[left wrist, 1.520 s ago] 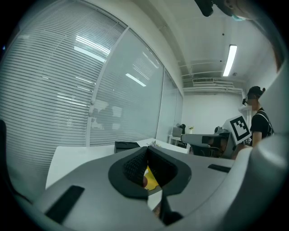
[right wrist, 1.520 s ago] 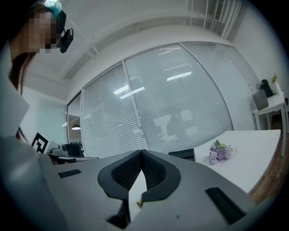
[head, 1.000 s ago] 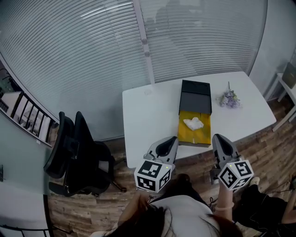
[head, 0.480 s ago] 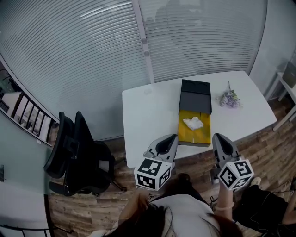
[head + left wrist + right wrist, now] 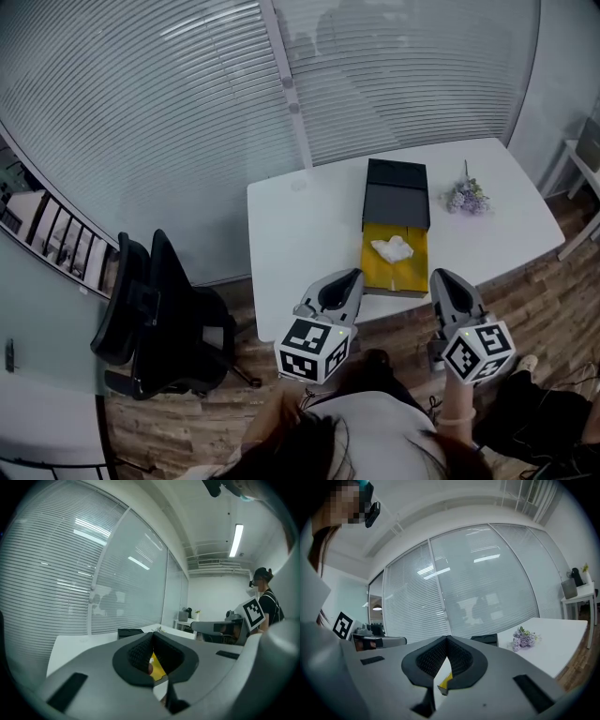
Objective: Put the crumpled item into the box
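Observation:
An open box lies on the white table (image 5: 300,234): a black half (image 5: 397,194) at the far side and a yellow-lined half (image 5: 394,272) nearer me. A white crumpled item (image 5: 392,249) rests on the yellow lining. My left gripper (image 5: 343,283) hangs at the table's front edge, just left of the yellow half, jaws shut and empty. My right gripper (image 5: 441,281) sits just right of the yellow half, also shut and empty. In the left gripper view the left gripper (image 5: 152,637) has its pads together, with yellow showing below. The right gripper (image 5: 446,639) looks the same in its own view.
A small bunch of purple flowers (image 5: 466,198) lies on the table to the right of the box. A black office chair (image 5: 155,314) stands left of the table. Glass walls with blinds (image 5: 187,122) run behind it. A white side table (image 5: 583,161) is at the far right.
Both grippers and the box stand as before; only the head view has shifted slightly.

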